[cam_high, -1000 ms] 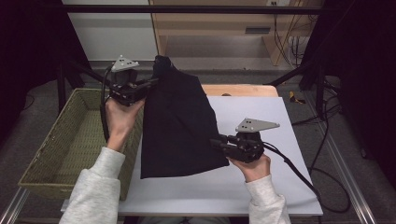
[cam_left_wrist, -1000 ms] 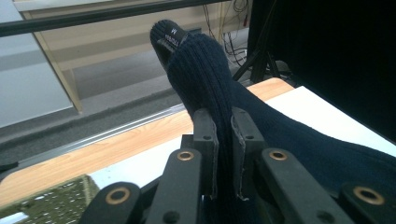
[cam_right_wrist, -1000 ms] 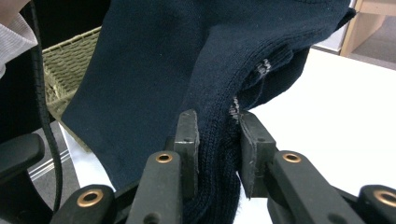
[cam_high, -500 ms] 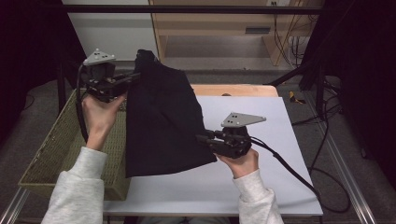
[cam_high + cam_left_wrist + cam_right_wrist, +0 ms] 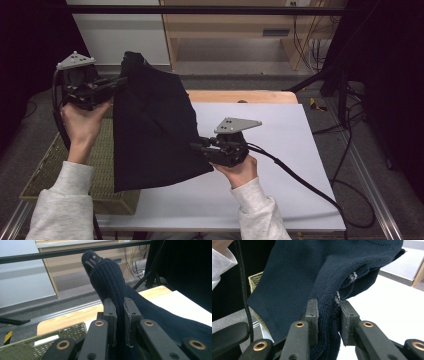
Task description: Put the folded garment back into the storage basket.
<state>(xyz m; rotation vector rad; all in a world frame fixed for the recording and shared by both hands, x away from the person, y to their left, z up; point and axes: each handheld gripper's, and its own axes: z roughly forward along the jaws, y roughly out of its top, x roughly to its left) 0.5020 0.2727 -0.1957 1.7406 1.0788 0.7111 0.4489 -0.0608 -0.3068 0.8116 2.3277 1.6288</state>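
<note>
A dark navy knitted garment [image 5: 150, 130] hangs folded between my two grippers, above the white table [image 5: 280, 145] and the basket's right edge. My left gripper [image 5: 121, 81], held high at the left, is shut on the garment's upper ribbed edge [image 5: 112, 285]. In the left gripper view the knit is pinched between the two pads [image 5: 111, 317]. My right gripper [image 5: 196, 148], lower and near the table's middle, is shut on the garment's right edge [image 5: 329, 315], bunched between its pads [image 5: 312, 315]. The bottom hem [image 5: 160, 180] drapes onto the table's left part.
A green woven basket [image 5: 100, 165] stands at the table's left edge, partly under the garment. A wooden board [image 5: 240, 96] lies behind the white table. A black cable [image 5: 300, 180] trails from the right gripper across the table. Metal rails and stands surround the table.
Both hands have carried the garment leftward and slightly up. It now hangs over the basket's right edge, and more of the white table shows at the right.
</note>
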